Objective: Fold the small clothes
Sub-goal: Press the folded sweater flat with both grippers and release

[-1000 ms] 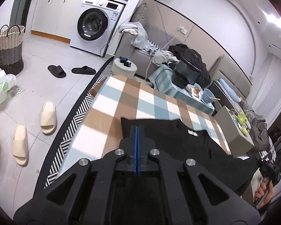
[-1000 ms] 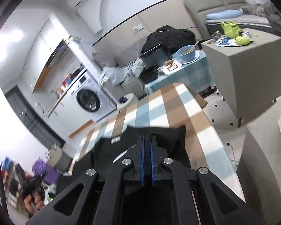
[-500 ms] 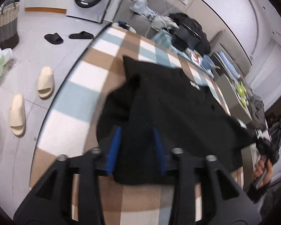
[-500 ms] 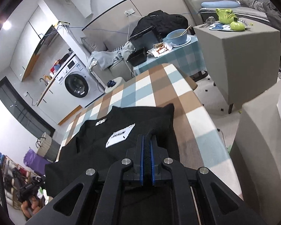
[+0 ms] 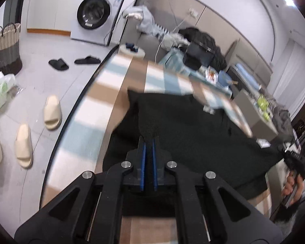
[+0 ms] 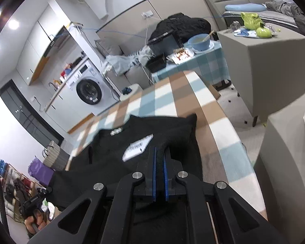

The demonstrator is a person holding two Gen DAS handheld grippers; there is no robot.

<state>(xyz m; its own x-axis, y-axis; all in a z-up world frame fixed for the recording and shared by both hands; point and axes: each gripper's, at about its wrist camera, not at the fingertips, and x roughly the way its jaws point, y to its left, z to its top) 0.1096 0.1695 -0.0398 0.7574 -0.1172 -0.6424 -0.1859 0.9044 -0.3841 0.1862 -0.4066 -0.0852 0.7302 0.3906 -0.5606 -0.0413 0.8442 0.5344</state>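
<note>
A checked brown, blue and white surface carries a black sweater, which lies spread across most of its near half, one edge lifted toward each tool. In the right wrist view a white label and a small neck tag show on the sweater. The left tool pinches a fold of the sweater between its 2 blue pads, nearly pressed together. The right tool likewise grips a raised ridge of black knit at the sweater's edge, pads close together. On the floor lie 2 cream slippers.
</note>
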